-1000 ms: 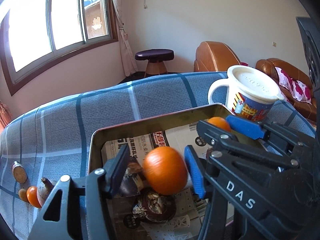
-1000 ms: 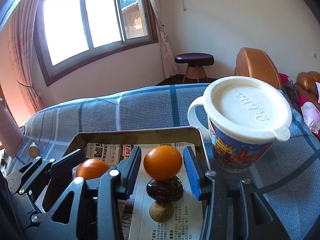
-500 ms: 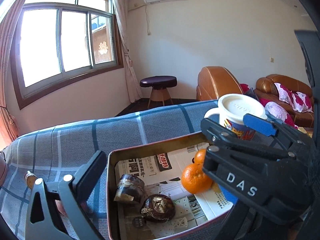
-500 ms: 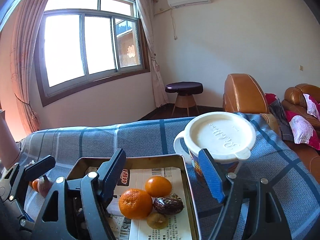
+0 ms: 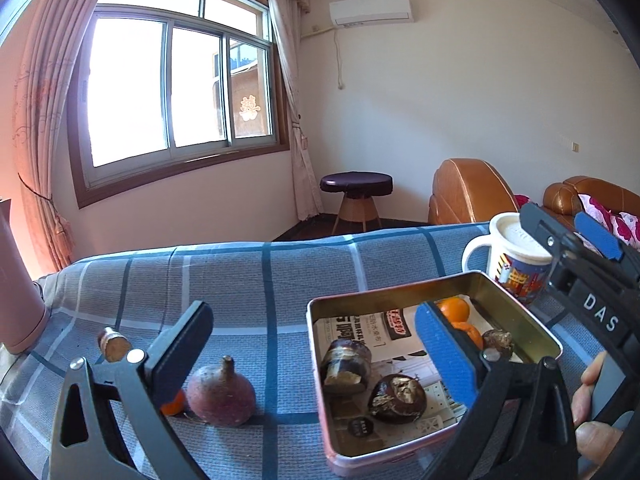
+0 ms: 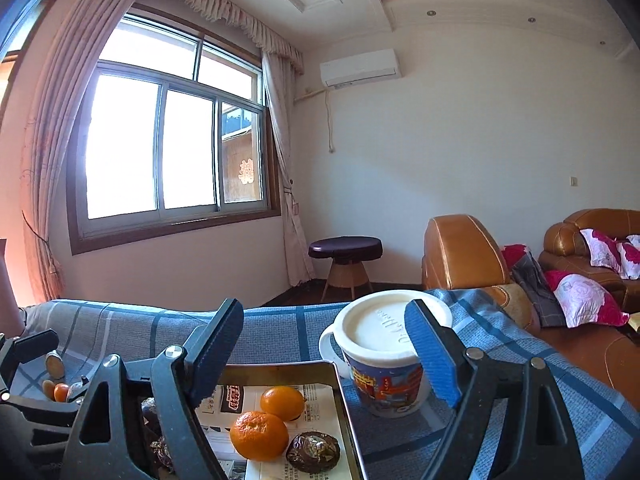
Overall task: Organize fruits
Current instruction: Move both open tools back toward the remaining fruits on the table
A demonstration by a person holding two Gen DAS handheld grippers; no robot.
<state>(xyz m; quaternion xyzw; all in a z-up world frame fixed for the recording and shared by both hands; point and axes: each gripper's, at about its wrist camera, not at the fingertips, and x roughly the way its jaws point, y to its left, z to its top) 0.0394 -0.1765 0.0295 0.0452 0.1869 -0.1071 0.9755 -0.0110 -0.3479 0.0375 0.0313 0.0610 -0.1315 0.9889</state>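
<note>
Both oranges (image 6: 259,435) released into tray (image 6: 348,420); claws (image 6: 324,354) opened, withdrawn upward.

The right gripper (image 6: 328,356) stands with its jaws wide apart and nothing between the pads; they have just been opening. Below and between the fingers (image 6: 218,350) sits a metal tray (image 6: 345,408) lined with newspaper (image 6: 320,396), holding two oranges (image 6: 259,435) touching each other and a dark date (image 6: 314,457) beside the nearer one. Behind the blue right finger stands a lidded mug (image 6: 380,364) on the checked cloth (image 6: 280,332).
</note>
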